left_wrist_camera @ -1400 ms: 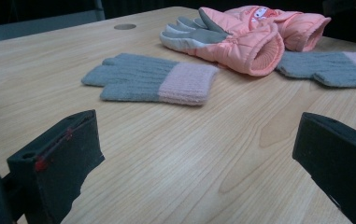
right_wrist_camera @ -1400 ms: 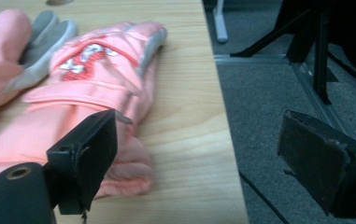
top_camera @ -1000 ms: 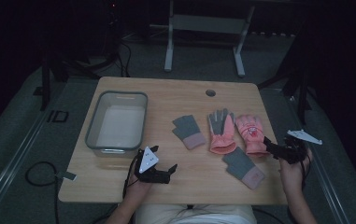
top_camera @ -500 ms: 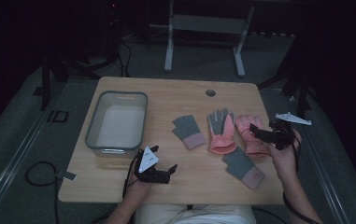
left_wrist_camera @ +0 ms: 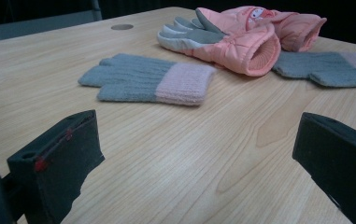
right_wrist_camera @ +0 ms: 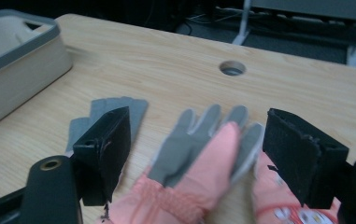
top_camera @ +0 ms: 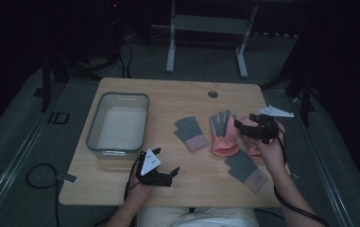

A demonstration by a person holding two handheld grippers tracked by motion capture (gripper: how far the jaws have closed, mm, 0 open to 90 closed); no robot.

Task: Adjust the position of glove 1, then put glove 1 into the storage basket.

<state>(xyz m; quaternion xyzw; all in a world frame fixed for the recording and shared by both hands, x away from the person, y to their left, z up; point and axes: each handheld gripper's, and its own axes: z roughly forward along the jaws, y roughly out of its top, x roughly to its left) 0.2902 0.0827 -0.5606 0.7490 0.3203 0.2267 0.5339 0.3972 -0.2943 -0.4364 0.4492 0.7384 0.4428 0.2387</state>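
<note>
Your right tool [top_camera: 244,128] hovers over the pink glove [top_camera: 223,133] with jaws wide and just closing, nothing gripped. That glove lies flat on the bench [top_camera: 177,101], its long axis running away from you, grey fingers pointing toward the far edge. Your left tool [top_camera: 172,174] rests wide and empty at the near edge.

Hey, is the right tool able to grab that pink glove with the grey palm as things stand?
Probably yes: the right tool hangs open over the pink glove, nothing lying on it.
</note>
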